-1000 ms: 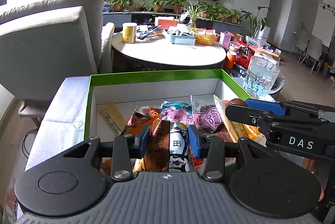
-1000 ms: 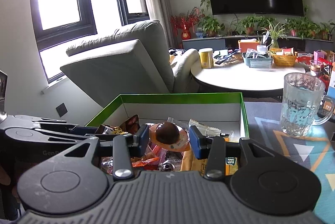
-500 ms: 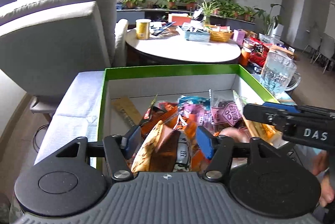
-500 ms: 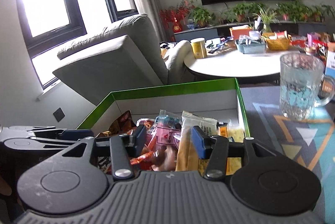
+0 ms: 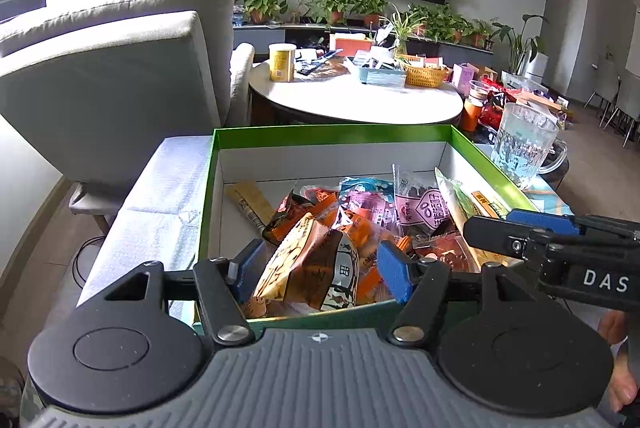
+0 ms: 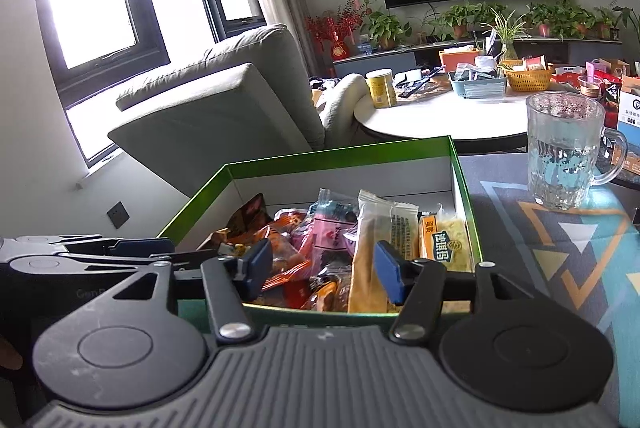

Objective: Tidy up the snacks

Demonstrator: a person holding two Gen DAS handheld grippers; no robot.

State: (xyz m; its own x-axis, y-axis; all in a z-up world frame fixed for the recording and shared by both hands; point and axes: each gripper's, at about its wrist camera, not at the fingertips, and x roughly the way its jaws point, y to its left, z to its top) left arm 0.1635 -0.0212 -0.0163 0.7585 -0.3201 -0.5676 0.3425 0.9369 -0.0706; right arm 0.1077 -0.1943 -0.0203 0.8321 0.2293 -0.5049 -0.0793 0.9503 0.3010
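Green box (image 5: 332,130) now holds released snacks (image 5: 344,228); both grippers, left (image 5: 320,268) and right (image 6: 320,268), backed toward 6 o'clock, jaws wide, empty.

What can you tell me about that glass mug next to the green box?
The mug is clear, ribbed glass with a handle on its right side. It stands upright on the patterned mat, partly filled with what looks like water, just right of the box without touching it. Nothing holds it.

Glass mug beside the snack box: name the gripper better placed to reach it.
Right, probably. The glass mug stands past the green box's right wall, on the right gripper's side; the left gripper hangs open over the box's left half.
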